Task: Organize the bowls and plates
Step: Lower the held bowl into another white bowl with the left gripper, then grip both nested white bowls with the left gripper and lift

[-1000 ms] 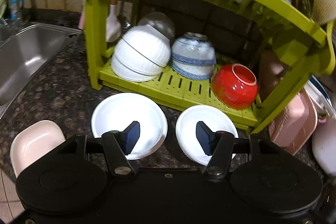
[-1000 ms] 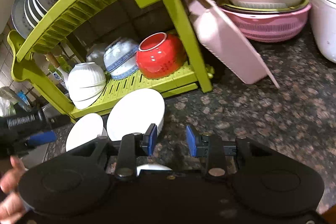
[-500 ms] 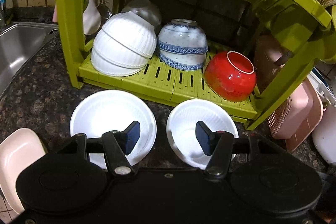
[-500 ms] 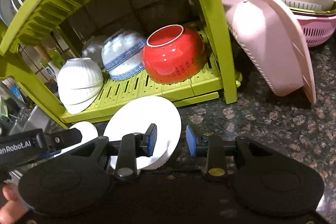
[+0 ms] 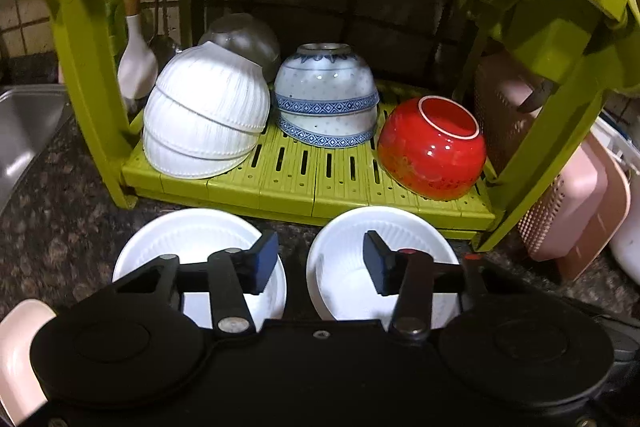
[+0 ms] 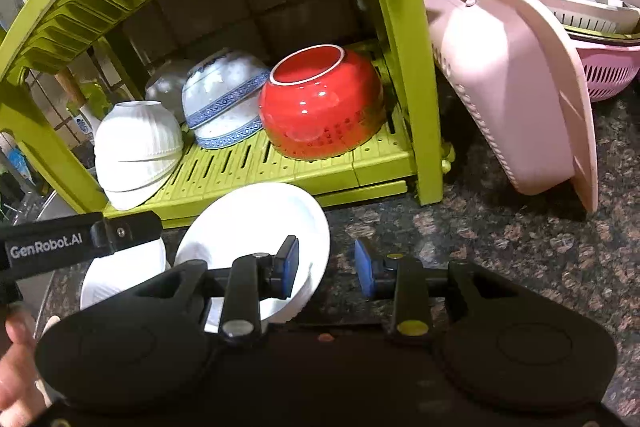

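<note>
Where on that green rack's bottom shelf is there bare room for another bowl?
The slotted green shelf is bare in front of the blue-patterned bowls, between the stacked white ribbed bowls and the red bowl. Behind them it is crowded.

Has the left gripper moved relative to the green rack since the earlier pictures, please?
Yes. The left gripper has moved closer to the green rack, which looms larger.

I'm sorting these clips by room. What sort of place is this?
Most likely a home kitchen counter: a green dish rack holding upturned bowls, a steel sink to its left, and a speckled stone countertop with pink colanders nearby.
</note>
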{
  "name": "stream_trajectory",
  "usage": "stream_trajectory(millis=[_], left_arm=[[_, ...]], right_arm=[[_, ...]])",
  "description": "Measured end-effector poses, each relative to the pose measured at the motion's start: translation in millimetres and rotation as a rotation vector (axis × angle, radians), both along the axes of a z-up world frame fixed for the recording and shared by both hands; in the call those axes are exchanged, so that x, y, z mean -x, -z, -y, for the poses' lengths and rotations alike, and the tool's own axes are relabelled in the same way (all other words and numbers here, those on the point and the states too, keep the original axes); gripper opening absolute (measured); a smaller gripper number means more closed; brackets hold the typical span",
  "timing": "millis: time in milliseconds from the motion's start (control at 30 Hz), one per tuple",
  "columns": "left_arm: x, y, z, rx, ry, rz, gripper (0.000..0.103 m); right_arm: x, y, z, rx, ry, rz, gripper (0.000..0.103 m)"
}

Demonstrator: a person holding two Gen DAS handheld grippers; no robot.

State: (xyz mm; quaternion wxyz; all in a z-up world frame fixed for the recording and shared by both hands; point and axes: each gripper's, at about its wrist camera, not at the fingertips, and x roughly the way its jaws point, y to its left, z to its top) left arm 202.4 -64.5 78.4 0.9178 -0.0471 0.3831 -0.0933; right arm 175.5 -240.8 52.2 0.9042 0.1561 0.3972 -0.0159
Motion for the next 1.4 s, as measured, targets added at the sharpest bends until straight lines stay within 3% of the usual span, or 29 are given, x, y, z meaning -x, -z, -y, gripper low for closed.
stream_trajectory(millis=[67, 233, 900, 1133, 1400], left_arm=[[-6.5, 1.5, 3.3, -0.034, 0.015, -0.009, 0.045], [-14.3, 4.4, 8.2, -0.067, 0.071, -0.004, 0.045], [-40.6, 37.0, 28.3, -0.132, 0.071, -0.093, 0.045], [-42.2, 48.0, 37.5, -0.174, 0.081, -0.123, 0.027], [-33.4, 46.2, 37.4, -0.163, 0.067, -0.114, 0.024]], right_arm=[[-0.8, 1.2, 1.6, -0.01, 0.001, -0.008, 0.034], [-2.0, 2.7, 0.1, -0.01, -0.016, -0.012, 0.034], [-16.5, 21.1, -4.0, 0.0, -0.042, -0.063, 0.033], [-18.8, 24.6, -5.7, -0.01, -0.055, -0.074, 0.02], [-13.0, 19.8, -2.8, -0.008, -0.044, -0.045, 0.018]])
